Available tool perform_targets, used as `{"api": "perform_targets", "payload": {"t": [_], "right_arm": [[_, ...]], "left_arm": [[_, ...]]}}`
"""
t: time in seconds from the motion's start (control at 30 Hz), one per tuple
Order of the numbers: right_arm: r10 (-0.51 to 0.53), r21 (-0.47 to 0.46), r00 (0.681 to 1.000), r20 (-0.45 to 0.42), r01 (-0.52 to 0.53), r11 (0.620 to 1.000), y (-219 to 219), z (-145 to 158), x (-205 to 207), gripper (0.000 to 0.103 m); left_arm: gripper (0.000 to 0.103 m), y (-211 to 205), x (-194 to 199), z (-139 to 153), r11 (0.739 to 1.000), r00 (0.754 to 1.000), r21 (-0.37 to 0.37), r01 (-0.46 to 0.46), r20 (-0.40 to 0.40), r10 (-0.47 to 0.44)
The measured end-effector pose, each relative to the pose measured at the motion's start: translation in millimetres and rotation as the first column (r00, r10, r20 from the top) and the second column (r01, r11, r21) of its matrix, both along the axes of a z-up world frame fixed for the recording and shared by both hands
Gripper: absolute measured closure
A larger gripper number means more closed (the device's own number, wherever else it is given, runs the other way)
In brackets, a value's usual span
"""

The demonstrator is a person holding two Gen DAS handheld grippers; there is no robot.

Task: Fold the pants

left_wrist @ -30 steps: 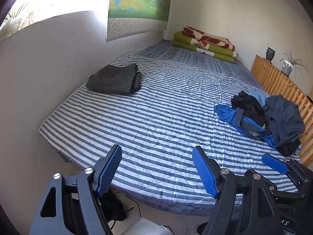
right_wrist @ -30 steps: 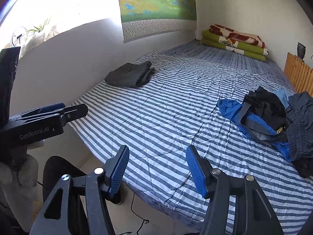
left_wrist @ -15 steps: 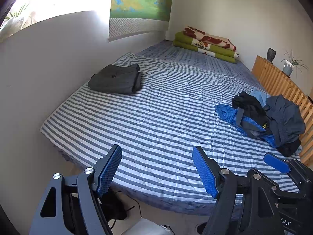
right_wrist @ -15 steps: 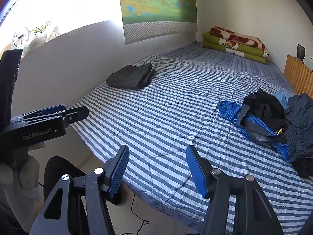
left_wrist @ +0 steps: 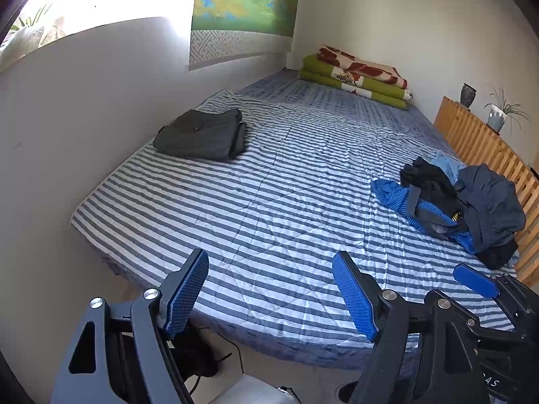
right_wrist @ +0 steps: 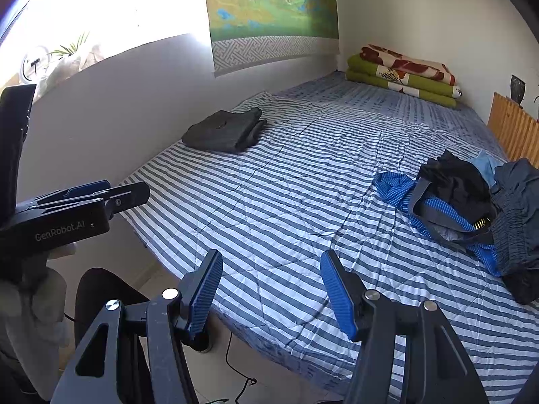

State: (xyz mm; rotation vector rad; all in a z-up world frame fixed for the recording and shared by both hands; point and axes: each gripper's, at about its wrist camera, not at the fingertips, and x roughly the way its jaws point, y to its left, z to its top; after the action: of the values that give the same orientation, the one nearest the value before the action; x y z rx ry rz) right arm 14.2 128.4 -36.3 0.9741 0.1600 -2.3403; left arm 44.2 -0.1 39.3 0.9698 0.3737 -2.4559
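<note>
Left wrist view: left gripper (left_wrist: 269, 289) wide apart, empty, off the bed's (left_wrist: 269, 202) near edge; right gripper (right_wrist: 271, 286) likewise spread, holding nothing. Folded dark pants (left_wrist: 202, 138) by the wall; unfolded clothes pile (left_wrist: 465, 205) at the slatted side, individual garments unclear. Striped middle bare.

Small room on my feeds, white walls (left_wrist: 387, 17). A bed (left_wrist: 269, 202) in a blue-and-white striped cover fills most of it, long side against the left wall. Bright window (right_wrist: 101, 10) upper left, blown out, with a plant (right_wrist: 72, 47) on the sill. Green-yellow wall hanging (left_wrist: 242, 0) beside it. Folded green blankets (left_wrist: 357, 79) at the far end. Slatted wooden rail (left_wrist: 485, 148) along the right; a dark vase (left_wrist: 468, 94) and potted plant (left_wrist: 498, 116) on top. Pale floor (right_wrist: 222, 370), a cable trailing.
</note>
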Motion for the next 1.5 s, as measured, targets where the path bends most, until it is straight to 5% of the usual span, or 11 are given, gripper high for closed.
{"api": "perform_targets", "payload": {"t": [1.5], "right_arm": [[-0.019, 0.018, 0.999, 0.031, 0.019, 1.0, -2, -13, -8, 0.046]], "left_arm": [[0.023, -5, -14, -21, 1.0, 0.999, 0.031, -0.005, 0.032, 0.004]]}}
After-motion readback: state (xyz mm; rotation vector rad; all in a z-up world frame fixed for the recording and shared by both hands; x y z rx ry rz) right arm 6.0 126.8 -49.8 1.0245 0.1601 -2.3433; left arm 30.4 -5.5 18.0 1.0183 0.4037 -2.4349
